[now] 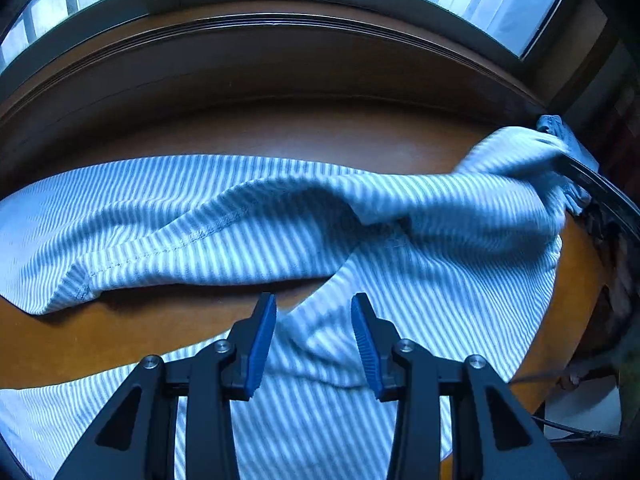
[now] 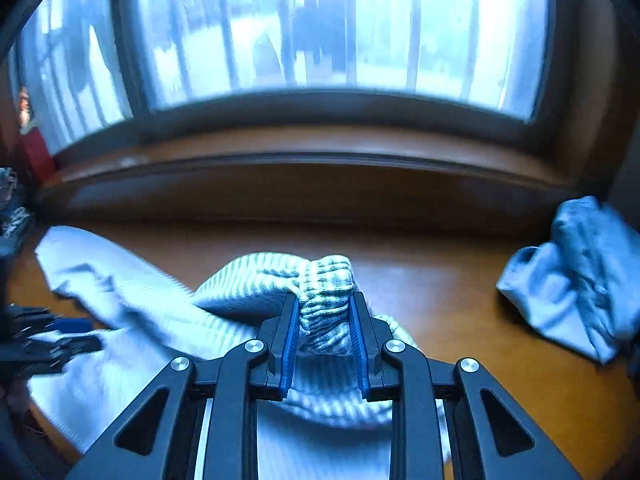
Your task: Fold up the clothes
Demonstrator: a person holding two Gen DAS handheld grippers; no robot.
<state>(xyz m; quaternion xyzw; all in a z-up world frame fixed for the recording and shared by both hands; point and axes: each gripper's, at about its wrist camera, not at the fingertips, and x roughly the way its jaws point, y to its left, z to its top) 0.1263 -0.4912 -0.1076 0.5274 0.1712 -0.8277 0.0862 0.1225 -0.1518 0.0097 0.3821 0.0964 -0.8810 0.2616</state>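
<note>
One bunched shirt [image 2: 324, 300] end is clamped by right fingers [image 2: 324, 308] for folding; left fingers [image 1: 314, 320], at 9 o'clock, are held wide.

Daylight pours in through the window [image 2: 332, 28] ahead of me, cold and bluish, blown out to glare on the panes. Below the sill it dims; the desk [image 1: 160, 332] carries a dark shadow under the striped cloth [image 1: 240, 220]. My right view is smeared with motion blur. Both lenses bow straight lines and blacken the corners.
</note>
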